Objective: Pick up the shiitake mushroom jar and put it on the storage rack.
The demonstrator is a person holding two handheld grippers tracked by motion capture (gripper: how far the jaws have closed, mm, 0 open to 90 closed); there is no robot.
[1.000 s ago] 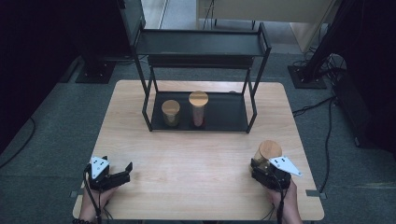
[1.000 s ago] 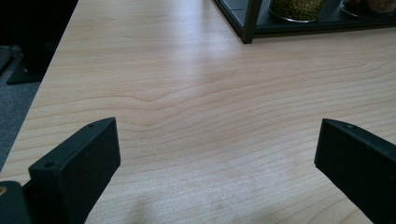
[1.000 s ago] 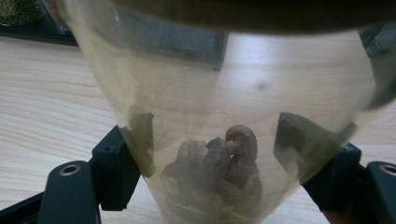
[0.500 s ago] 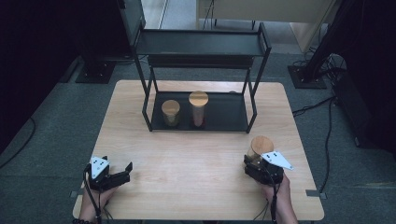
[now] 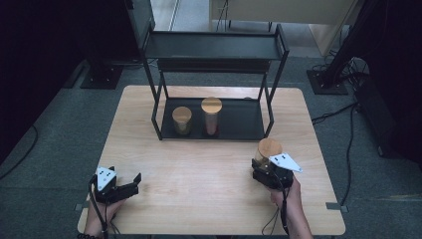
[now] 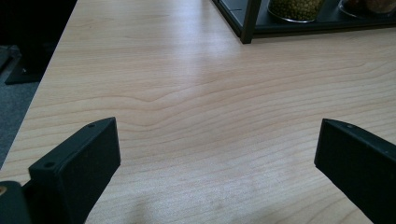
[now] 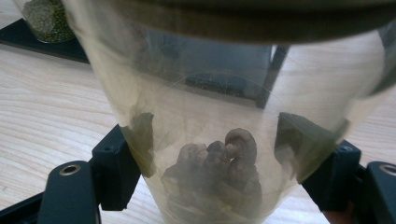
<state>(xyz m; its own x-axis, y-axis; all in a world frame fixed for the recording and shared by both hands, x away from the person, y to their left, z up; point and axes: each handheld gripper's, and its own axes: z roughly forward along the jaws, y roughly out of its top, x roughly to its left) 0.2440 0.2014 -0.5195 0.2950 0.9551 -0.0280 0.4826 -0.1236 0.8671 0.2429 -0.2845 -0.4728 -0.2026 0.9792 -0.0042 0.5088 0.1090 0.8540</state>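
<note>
So the right tongs (image 5: pixel 263 167) are pinching a clear glass jar (image 7: pixel 219 140) with a wooden lid (image 5: pixel 269 148), one pad pressed on each side of the glass. You can see some dark, curled dried bits sitting in the bottom of it. The jar's over the right side of the tabletop (image 5: pixel 199 174), in front of the black rack (image 5: pixel 214 47) and apart from it. Left tongs (image 5: pixel 127 185) are spread wide with nothing between them, near the front left corner. On the rack's bottom shelf there's a short jar (image 5: pixel 182 120) of greenish stuff and a taller jar (image 5: pixel 211 115) just beside it.
</note>
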